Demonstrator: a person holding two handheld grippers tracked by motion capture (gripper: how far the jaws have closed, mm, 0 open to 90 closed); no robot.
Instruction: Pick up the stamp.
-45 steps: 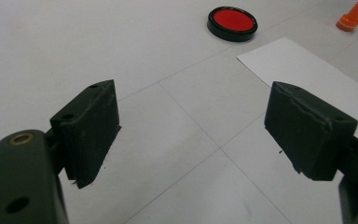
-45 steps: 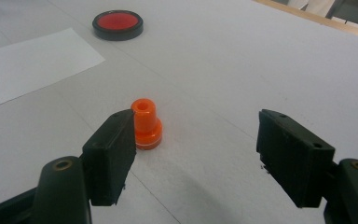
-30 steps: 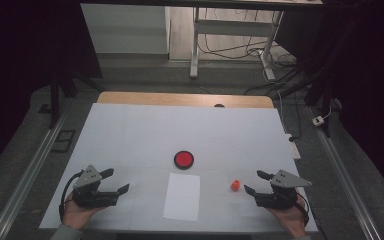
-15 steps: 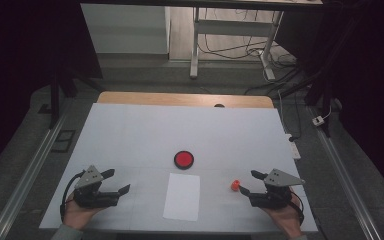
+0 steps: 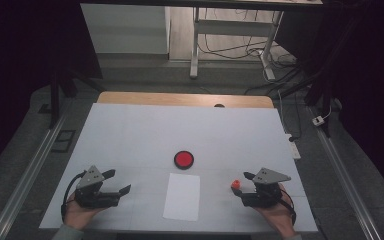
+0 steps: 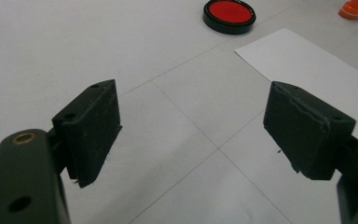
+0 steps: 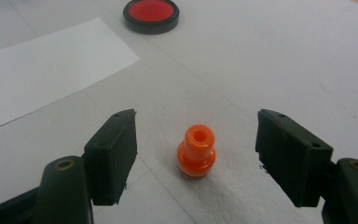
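Right gripper (image 7: 196, 140) advanced; its view shows orange piece's (image 7: 196, 150) hole.

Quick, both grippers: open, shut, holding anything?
Left gripper: open, empty.
Right gripper: open, jaws either side of the orange piece, not touching it.

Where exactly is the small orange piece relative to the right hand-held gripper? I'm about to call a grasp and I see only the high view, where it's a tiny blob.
Observer: The small orange plastic knob stands upright between the right hand-held gripper's open jaws, touching neither.
Operator: Does it have any opening?
Observer: Yes, a round hole in its top, facing up.
Operator: And the left hand-held gripper?
Observer: The left hand-held gripper is open over bare white tabletop, nothing between its jaws.
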